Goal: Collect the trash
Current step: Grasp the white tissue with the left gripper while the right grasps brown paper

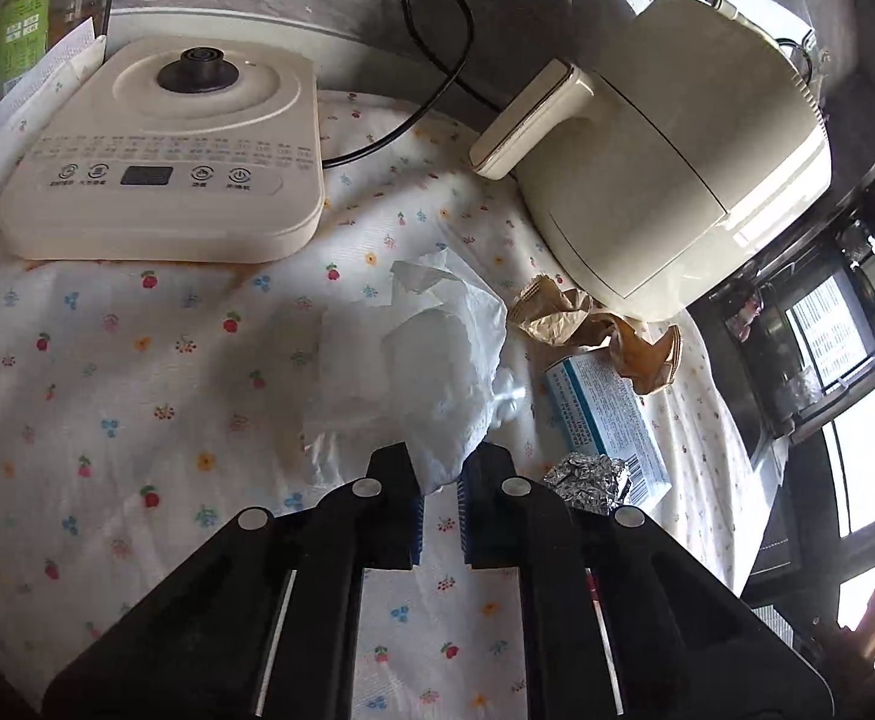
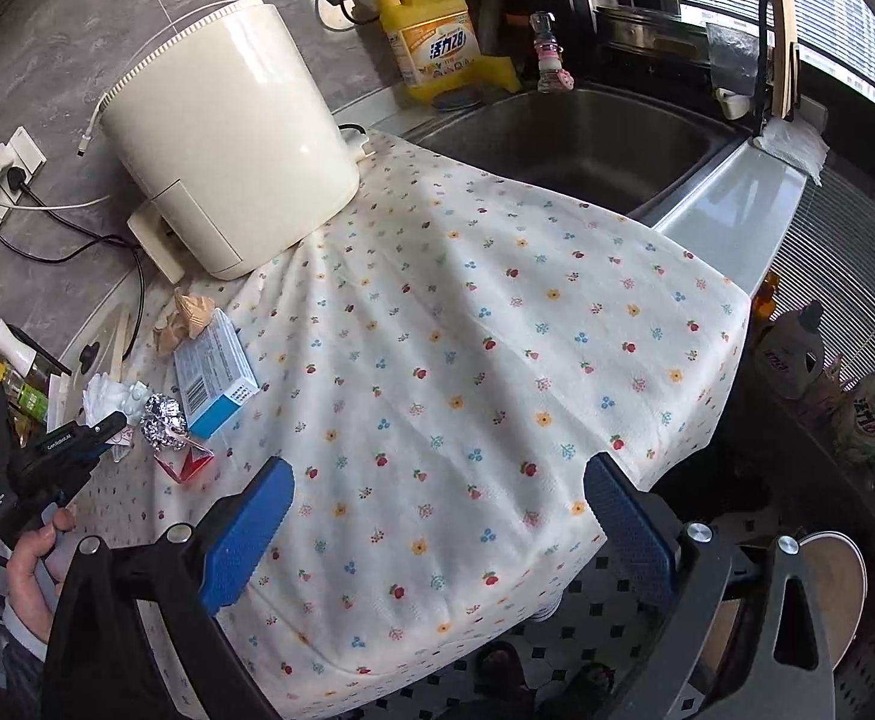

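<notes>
Crumpled white tissue lies on the floral cloth covering the surface, beside foil ball, blue-white box and brown paper. Left gripper: narrow gap, tips pinching the tissue's near edge. Right gripper: spread wide, holding nothing, above the cloth.

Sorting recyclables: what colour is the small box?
Light blue and white box, clearest in the left wrist view.

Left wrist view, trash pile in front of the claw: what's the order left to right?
White tissue → foil ball → blue and white box. The brown paper lies behind, overlapping the box's span, so it is left out.
</notes>
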`<state>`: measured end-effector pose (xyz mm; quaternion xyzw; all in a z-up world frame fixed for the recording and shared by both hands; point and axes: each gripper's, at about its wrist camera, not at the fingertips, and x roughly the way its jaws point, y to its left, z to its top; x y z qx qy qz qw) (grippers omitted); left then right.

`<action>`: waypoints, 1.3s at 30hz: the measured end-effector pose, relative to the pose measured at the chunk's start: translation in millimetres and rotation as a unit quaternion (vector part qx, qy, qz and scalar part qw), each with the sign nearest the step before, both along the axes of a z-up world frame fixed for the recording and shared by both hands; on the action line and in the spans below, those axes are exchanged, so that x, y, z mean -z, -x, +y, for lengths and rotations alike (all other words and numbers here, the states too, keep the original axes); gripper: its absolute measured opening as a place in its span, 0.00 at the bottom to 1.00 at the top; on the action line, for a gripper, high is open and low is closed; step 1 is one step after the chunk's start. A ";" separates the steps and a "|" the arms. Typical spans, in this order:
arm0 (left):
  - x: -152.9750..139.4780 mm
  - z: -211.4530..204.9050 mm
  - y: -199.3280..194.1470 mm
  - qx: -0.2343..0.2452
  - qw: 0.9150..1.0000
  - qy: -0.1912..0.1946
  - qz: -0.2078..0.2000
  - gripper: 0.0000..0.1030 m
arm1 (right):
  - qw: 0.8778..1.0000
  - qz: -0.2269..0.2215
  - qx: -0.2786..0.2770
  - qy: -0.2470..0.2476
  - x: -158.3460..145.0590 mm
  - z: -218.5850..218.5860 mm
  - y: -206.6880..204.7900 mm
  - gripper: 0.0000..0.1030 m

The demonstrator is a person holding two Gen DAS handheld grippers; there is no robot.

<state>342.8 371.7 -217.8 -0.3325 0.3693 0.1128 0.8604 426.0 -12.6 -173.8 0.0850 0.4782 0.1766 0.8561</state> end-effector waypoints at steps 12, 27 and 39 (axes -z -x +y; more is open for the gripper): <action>-19.5 19.8 60.4 -0.087 0.996 0.012 -0.017 0.07 | 0.987 0.000 -0.157 -0.021 -5.7 113.5 -46.6 0.86; -22.4 21.9 111.1 -0.144 0.990 0.005 -0.003 0.07 | 0.974 0.017 -0.225 -0.007 16.1 222.0 -103.0 0.10; -31.9 5.1 73.8 -0.063 0.998 -0.007 -0.018 0.07 | 0.986 -0.029 -0.163 -0.019 -13.5 136.1 -84.9 0.09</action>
